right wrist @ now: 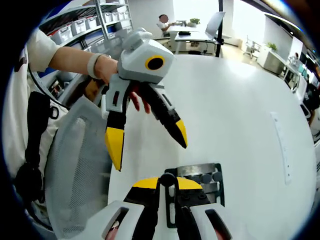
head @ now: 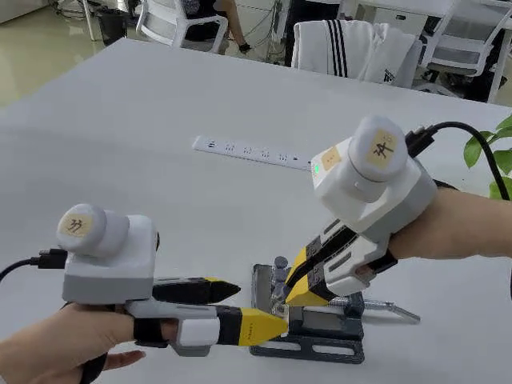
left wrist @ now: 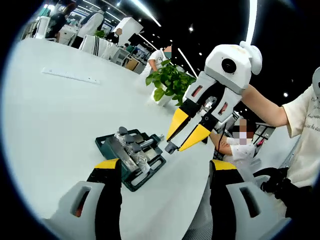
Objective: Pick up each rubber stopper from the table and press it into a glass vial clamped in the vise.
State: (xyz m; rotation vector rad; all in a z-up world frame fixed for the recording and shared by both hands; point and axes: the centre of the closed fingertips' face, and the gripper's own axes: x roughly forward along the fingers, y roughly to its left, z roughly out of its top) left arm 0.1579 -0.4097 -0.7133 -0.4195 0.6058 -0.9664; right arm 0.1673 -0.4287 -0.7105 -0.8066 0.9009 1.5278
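Observation:
A dark green vise [head: 320, 334] stands on the white table, holding small glass vials [head: 281, 264] with grey tops. My right gripper [head: 282, 302] reaches down from the upper right. Its yellow tips are shut on a small dark rubber stopper [right wrist: 167, 179] just above the vise [right wrist: 200, 192]. The same stopper [left wrist: 170, 148] shows at the tips of the right gripper [left wrist: 176, 145]. My left gripper [head: 256, 308] lies level, left of the vise [left wrist: 131, 156], open and holding nothing. In the right gripper view the left gripper [right wrist: 147, 150] hangs spread beyond the vials [right wrist: 205, 176].
A white power strip [head: 252, 152] lies across the table behind the vise. A potted plant [head: 500, 152] stands at the right edge. Office chairs [head: 352, 48] line the far side. A grey mesh chair [right wrist: 75, 170] sits by the near table edge.

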